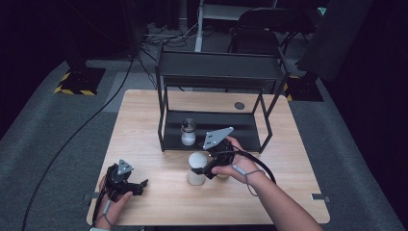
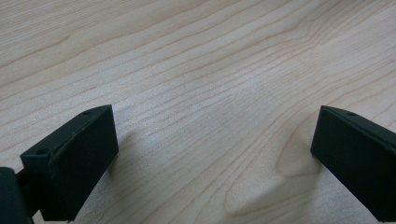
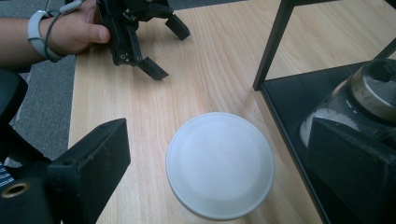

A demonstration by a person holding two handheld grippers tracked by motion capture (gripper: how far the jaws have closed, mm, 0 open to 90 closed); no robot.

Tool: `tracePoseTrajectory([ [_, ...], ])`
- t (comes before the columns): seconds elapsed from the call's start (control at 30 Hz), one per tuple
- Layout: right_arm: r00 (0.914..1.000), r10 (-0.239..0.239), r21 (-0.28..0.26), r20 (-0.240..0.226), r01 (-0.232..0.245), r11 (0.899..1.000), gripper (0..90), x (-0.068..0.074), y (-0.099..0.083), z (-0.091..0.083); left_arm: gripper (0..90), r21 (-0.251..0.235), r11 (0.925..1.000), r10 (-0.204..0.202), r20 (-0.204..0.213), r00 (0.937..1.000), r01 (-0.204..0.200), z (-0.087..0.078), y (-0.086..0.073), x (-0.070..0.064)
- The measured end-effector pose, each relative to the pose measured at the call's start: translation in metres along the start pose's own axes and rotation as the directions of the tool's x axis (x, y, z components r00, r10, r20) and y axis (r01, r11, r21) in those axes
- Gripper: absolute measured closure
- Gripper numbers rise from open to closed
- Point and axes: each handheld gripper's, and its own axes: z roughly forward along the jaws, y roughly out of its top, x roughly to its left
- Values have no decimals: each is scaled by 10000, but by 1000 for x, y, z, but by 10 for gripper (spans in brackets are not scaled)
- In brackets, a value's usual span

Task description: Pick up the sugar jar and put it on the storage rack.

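A white-lidded container stands on the wooden table just in front of a black shelf rack. My right gripper is open beside it. In the right gripper view the round white lid lies between the two spread jaws of my right gripper, with neither jaw touching it. A glass jar with a metal lid and white contents sits on the rack's lower shelf; the jar is partly hidden behind one jaw. My left gripper rests open near the table's front left, its jaws over bare wood.
The black two-level rack takes up the table's far middle; its front post stands close to the container. A small dark disc lies behind the rack. A folding chair and cables are on the floor beyond.
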Motion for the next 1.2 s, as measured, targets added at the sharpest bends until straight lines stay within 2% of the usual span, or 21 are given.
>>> tracePoseTrajectory([
  [0.47, 9999, 32, 454, -118, -26, 9990, 114, -2, 0, 16, 6, 3, 10000, 2, 0, 10000, -2, 0, 0, 0],
  [0.83, 9999, -85, 1067, -118, 97, 9942, 177, -1, 5, 28, 5, 2, 10000, -1, 0, 10000, 1, 0, 0, 0],
  [0.97, 9999, -139, 1260, -102, 151, 9919, 242, 0, 7, 31, 5, 0, 10000, -6, 0, 10000, 6, 0, 0, 0],
  [1.1, 9997, -236, 1398, 111, 218, 9899, 310, 3, 9, 32, 5, -1, 10000, -3, -1, 10000, 3, 0, 0, 0],
  [1.2, 9995, -277, 1428, 151, 253, 9894, 328, 3, 9, 32, 5, 0, 10000, -3, 0, 10000, 3, 0, 0, 0],
])
